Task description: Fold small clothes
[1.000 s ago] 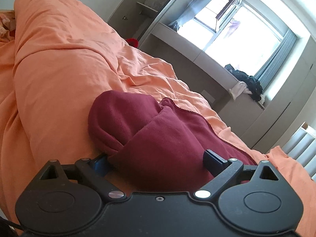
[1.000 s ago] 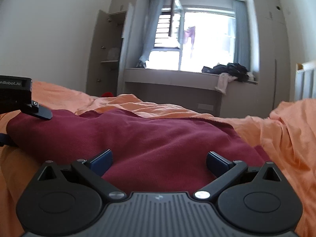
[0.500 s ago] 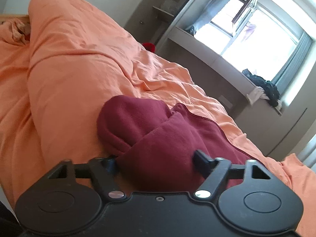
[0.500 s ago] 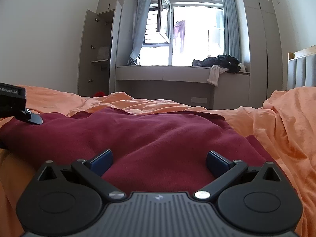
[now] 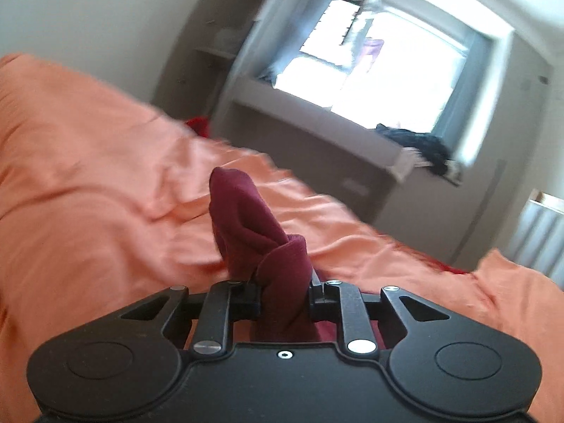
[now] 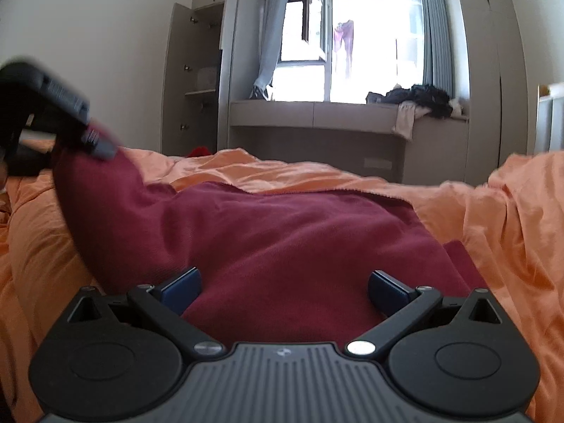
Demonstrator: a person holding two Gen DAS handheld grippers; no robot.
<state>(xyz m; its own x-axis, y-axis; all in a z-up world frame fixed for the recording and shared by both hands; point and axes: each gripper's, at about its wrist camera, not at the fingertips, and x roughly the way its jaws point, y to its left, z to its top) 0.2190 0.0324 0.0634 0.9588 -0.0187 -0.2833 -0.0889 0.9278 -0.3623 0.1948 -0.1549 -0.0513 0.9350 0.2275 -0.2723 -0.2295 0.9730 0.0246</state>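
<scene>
A dark red garment lies spread on the orange bedcover. My left gripper has its jaws closing on a bunched fold of this garment, which sticks up between the pads and is lifted off the bed. In the right wrist view the left gripper shows blurred at the far left, pulling that corner of cloth upward. My right gripper stands open low over the near edge of the garment, the cloth lying between its blue pads without being pinched.
The orange bedcover rises in a ridge on the left. Beyond the bed stand a window ledge with a heap of dark clothes, an open cupboard and a small red object.
My left gripper has narrowed onto the garment's fold and risen, lifting that corner off the bed. The right gripper stays open in about the same place.
</scene>
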